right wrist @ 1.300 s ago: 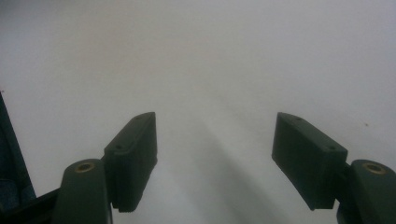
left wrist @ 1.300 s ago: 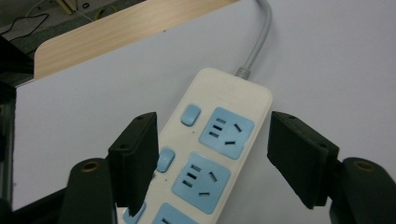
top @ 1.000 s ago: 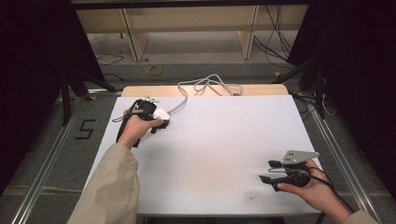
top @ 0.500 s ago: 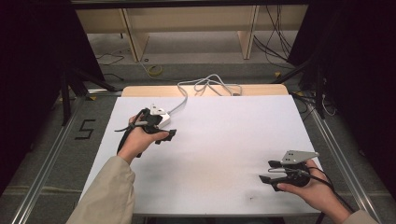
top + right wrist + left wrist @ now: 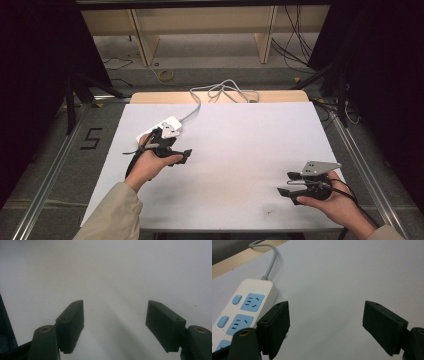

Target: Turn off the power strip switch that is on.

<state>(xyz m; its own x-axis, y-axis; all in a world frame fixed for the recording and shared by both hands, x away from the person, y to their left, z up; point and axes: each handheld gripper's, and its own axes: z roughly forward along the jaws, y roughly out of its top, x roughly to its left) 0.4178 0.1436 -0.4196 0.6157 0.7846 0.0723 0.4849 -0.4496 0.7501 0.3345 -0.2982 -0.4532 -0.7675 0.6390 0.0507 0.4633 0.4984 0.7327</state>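
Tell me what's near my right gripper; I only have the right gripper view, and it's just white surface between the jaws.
Observer: The high view puts the right gripper at the table's near right corner, jaws apart, nothing between them.
Operator: Where's the power strip?
Observer: The power strip lies at the far left of the table, just beside the left gripper.
Operator: Is the left gripper holding it?
Observer: No. In the left gripper view the jaws stand open over bare table, and the strip sits outside one jaw.
Operator: Which way does its cord run?
Observer: Its cord runs to the far edge and bunches there.
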